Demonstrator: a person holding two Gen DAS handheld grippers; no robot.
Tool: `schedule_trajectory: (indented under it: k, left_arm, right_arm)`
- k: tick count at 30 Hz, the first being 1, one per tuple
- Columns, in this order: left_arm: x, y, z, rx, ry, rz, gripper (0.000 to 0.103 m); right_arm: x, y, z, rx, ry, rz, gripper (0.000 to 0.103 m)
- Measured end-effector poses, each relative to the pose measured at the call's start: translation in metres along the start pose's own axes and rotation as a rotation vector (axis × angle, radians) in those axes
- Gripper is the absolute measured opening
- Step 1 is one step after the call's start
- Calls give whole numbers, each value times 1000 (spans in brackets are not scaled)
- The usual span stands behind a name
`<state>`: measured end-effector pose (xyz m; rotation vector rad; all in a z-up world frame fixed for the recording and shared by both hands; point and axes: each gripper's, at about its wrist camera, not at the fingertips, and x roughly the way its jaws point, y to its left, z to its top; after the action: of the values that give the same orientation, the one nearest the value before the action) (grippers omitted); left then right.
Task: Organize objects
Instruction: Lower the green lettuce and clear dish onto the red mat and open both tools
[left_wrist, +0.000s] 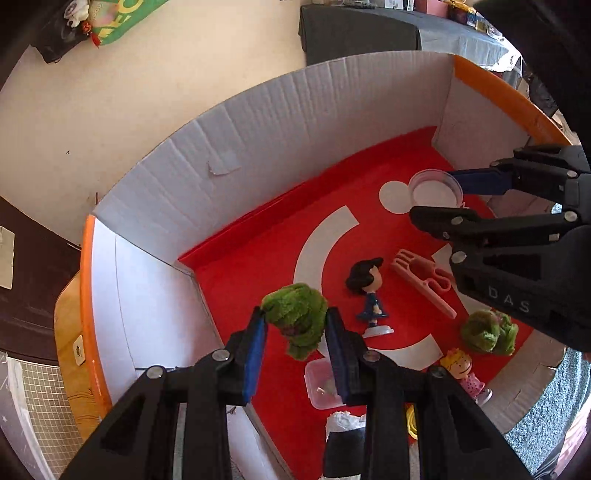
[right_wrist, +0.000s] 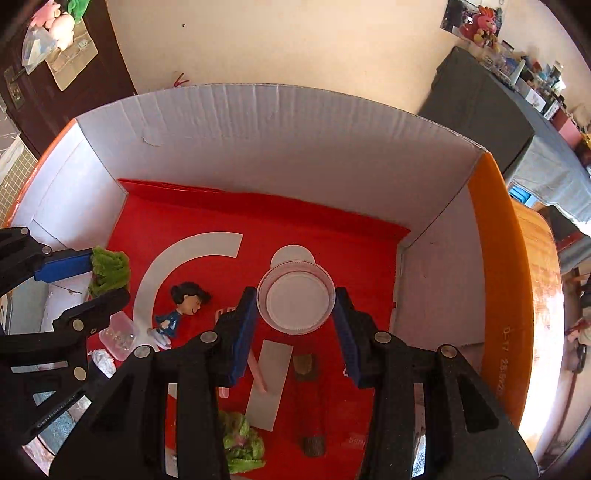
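My left claw (left_wrist: 295, 328) pinches a green leafy toy (left_wrist: 297, 319) above the red floor of the box (left_wrist: 258, 122). My right claw (right_wrist: 295, 308) clamps a clear round dish (right_wrist: 295, 297). My fingers half-hide a small plastic tub (left_wrist: 317, 384); another leafy toy (right_wrist: 242, 441) is cut off.

Beyond the cardboard box's back wall (right_wrist: 280, 122) stretches a cream floor (right_wrist: 295, 44). Right of that wall stands a dark cloth-draped table (right_wrist: 476, 103) crowded with small items, a pink plush toy (right_wrist: 484, 22) behind it. Left of the wall, a dark door (right_wrist: 55, 92) carries another pink plush (right_wrist: 59, 22). A green bag (left_wrist: 122, 18) lies on the floor.
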<state>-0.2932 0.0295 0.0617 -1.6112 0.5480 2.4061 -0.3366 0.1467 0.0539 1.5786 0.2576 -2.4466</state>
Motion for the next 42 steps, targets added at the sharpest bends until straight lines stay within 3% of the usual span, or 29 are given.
schedule_trajectory:
  k: [13,26,29,33,42]
  left_arm:
    - [21,2,-8,22,56,18,34]
    - [14,8,-23,19,49,18,35]
    - [12,10,-27,18,51,15,35]
    - [8,12,-32,15,53,13,36]
    - [0,17,-42,15,50,2,42]
  right_arm:
    - [17,2,-9,-6,50,-2,40]
    - [11,5,-20,-18,56,-9,40]
    - [10,6,-24,-23,60,-11,48]
    - [8,8,-28,-27,58,-16,49]
    - [2,6,-38,-19,56,-13,49]
